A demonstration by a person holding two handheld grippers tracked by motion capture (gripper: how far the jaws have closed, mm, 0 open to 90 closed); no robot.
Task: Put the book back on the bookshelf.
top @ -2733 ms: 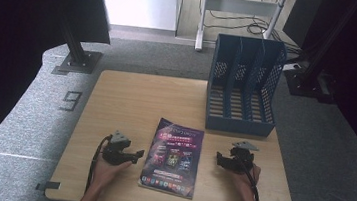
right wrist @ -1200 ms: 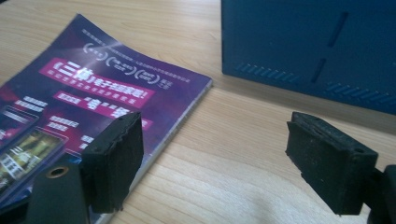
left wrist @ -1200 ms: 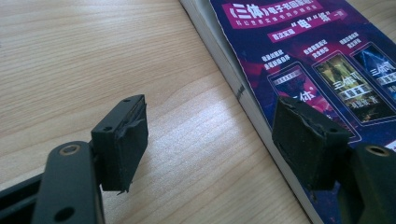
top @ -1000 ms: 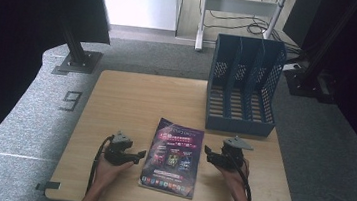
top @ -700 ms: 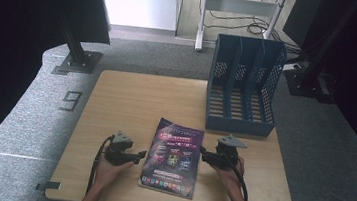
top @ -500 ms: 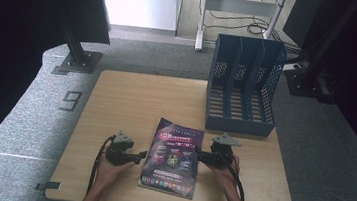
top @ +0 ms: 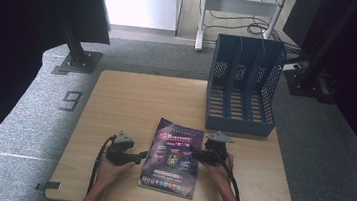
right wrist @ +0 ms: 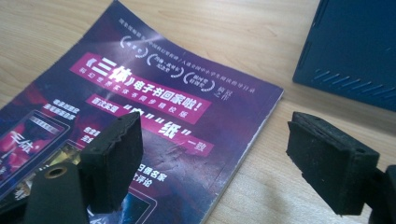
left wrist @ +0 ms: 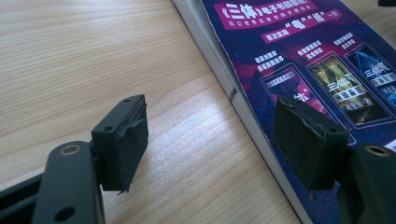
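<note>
A purple book (top: 173, 156) with a printed cover lies flat on the wooden table (top: 136, 96), near the front edge. My left gripper (top: 141, 155) rests low at the book's left edge, open, with the book's spine (left wrist: 243, 100) running between its pads (left wrist: 126, 140). My right gripper (top: 195, 154) is open at the book's right edge; one pad (right wrist: 114, 161) hangs over the cover (right wrist: 154, 116) and the other (right wrist: 329, 161) over bare wood. Neither gripper presses on the book.
A blue file rack (top: 242, 84) with three slots stands at the table's back right, close behind the right gripper; its dark blue wall (right wrist: 350, 46) is near. Black stands (top: 78, 55) sit on the grey floor to the left and right.
The right gripper has slid left across the table from the bare wood to the book's right edge. The left gripper and the book have stayed still.
</note>
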